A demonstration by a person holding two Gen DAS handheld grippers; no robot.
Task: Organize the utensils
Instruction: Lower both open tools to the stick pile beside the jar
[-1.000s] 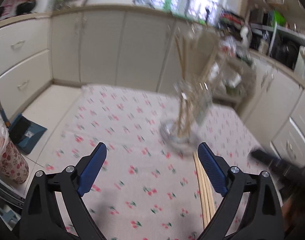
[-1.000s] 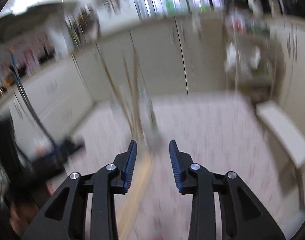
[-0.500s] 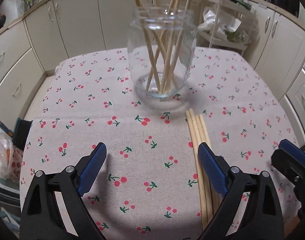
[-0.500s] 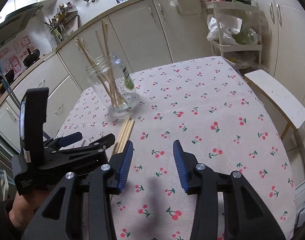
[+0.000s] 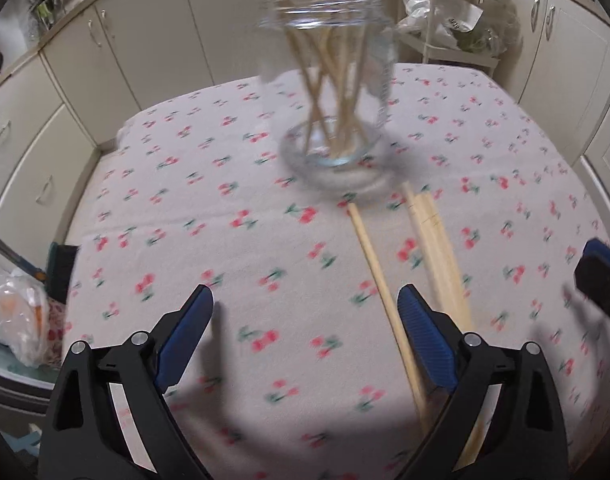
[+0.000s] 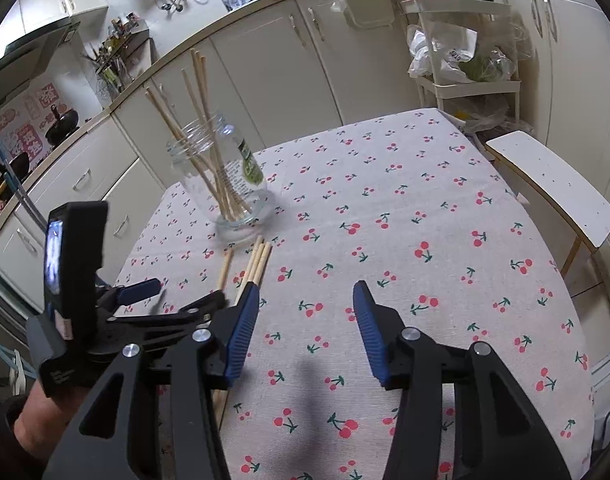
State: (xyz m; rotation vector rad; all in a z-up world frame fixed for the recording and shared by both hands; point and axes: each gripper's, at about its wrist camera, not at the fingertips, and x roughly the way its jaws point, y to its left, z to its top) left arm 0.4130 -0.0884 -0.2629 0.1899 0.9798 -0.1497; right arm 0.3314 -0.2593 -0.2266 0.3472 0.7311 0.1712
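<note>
A clear glass jar (image 5: 329, 92) (image 6: 225, 184) holding several wooden chopsticks stands on the cherry-print tablecloth (image 6: 425, 200). In front of it lie loose chopsticks (image 5: 437, 248) (image 6: 259, 260), and one single chopstick (image 5: 375, 268) (image 6: 225, 268) lies apart to their left. My left gripper (image 5: 305, 296) (image 6: 187, 292) is open low over the cloth. The single chopstick runs between its jaws, close to the right finger and not pinched. My right gripper (image 6: 305, 288) is over bare cloth to the right of the chopsticks. Its jaws are opening with nothing between them.
Beyond the table's right edge stand a white stool (image 6: 553, 188) and a white trolley rack (image 6: 461, 60) with bags. Cream cabinets (image 6: 265, 64) line the far side. A plastic bag (image 5: 17, 320) sits off the table's left edge.
One chopstick now lies apart to the left of the bundle. My left gripper has tilted down and come closer to the cloth. The right gripper's jaws have widened.
</note>
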